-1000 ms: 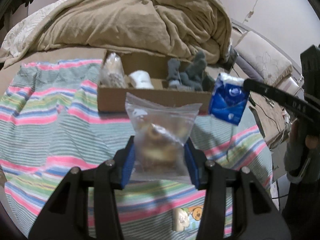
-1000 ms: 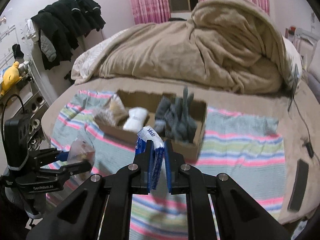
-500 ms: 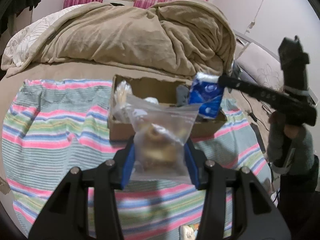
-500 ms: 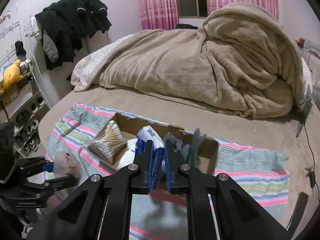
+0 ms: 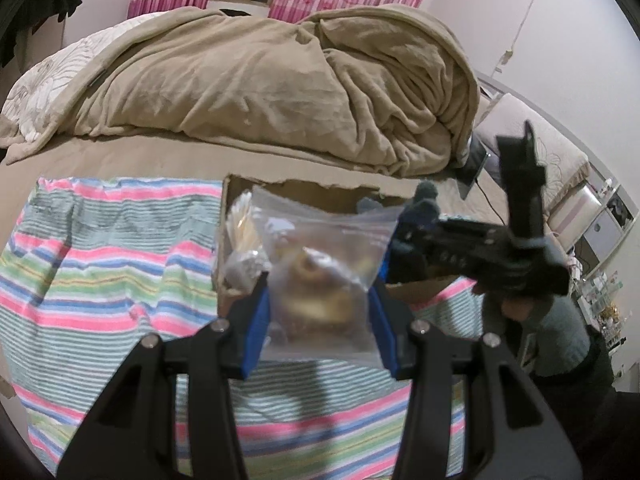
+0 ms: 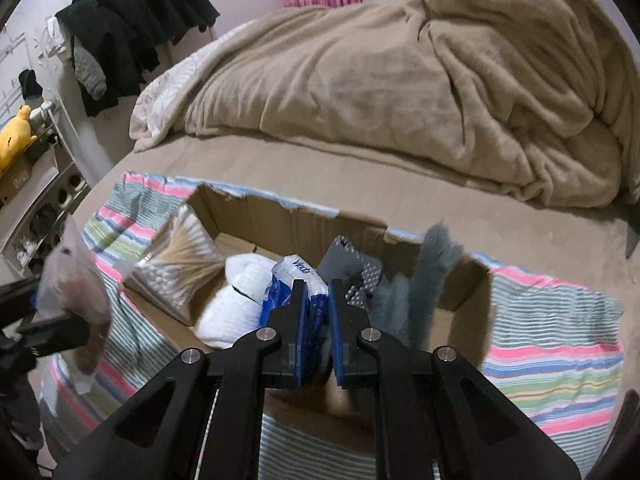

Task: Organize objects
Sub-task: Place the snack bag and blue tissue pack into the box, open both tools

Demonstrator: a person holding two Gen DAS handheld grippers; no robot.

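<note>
Your left gripper (image 5: 319, 312) clamps a clear zip bag (image 5: 320, 276) at lower centre, its blurred contents hard to make out. Your right gripper (image 6: 318, 304) pinches a blue tissue pack (image 6: 298, 284) above the cardboard box (image 6: 464, 300), mid-frame, between the white roll (image 6: 236, 300) and grey socks (image 6: 424, 280). Cotton swabs (image 6: 180, 260) fill the box's left end. Striped cloth (image 5: 100, 264) lies open at left; the tan blanket (image 5: 280, 84) piles beyond the torn far wall.

Tissue pack (image 6: 298, 292) lowered into cardboard box (image 6: 256, 216), bag (image 5: 320, 276) carried closer
</note>
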